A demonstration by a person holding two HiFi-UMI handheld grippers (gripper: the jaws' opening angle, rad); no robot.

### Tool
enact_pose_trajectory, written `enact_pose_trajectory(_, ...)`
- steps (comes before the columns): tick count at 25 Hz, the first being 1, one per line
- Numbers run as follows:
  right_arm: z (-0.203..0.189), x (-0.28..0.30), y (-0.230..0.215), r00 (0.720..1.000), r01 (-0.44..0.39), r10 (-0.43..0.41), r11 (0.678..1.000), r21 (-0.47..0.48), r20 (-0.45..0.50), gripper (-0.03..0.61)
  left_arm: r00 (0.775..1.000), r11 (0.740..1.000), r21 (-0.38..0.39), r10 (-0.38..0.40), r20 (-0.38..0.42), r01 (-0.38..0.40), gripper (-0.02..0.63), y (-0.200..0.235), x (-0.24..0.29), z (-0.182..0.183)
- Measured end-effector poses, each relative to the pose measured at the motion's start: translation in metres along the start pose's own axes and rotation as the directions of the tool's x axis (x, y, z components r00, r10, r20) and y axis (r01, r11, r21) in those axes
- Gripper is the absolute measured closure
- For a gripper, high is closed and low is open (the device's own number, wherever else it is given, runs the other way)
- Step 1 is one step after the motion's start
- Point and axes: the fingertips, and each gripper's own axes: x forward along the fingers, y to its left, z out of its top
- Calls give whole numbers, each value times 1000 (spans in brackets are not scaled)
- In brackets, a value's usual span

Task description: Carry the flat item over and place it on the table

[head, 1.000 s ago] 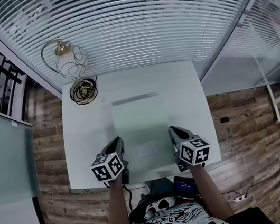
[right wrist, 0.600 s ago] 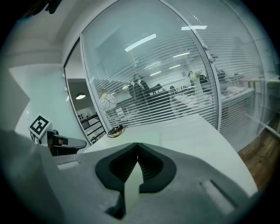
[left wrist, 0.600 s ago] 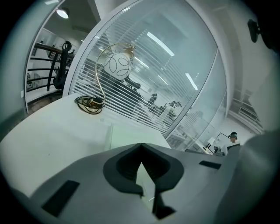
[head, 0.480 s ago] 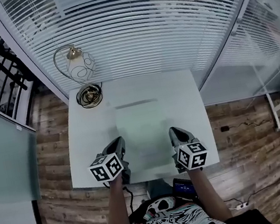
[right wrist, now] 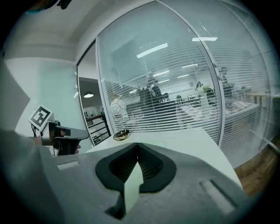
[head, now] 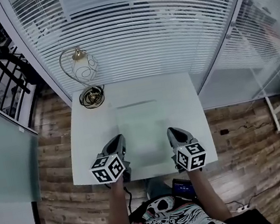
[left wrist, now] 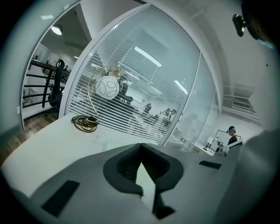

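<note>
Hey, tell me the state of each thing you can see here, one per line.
flat sheet: held by both side edges, over the table.
left gripper: shut on the flat sheet.
right gripper: shut on the flat sheet.
lamp: upright, cord coiled at its base.
blinds: lowered.

Office interior, curved glass partition (left wrist: 175, 65) with slatted blinds (head: 132, 35), white table (head: 183, 101), globe desk lamp (head: 85, 67), wood-plank floor (head: 65, 202), workstation with monitor (left wrist: 221, 139) beyond the glass.
</note>
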Motion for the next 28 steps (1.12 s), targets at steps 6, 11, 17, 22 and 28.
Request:
enact_pose_trajectory(6,0,-10,-1,999,50,-50,999,-6,9,572,1000,1000,16,3,6,-3,607,-6,-8,0)
enact_pose_trajectory(11,7,-18,-1,998,63,-63,998,-6,25,572,1000,1000,17,-25,17,24,607,-13,-14,1)
enact_pose_trajectory(17,3,-22,3,998,58,-58,998,-1,21,572,1000,1000,24,-18,25,18,607,-13,-21,2)
enact_pose_trajectory(22,4,-22,6,998,52,-51,999,-7,22,572,999,999,23,-24,28,24,607,-14,-23,4)
enact_pose_trajectory(28,5,-22,4,999,50,-50,999,0,20,573,999,1000,20,-4,40,3,607,-8,-26,7)
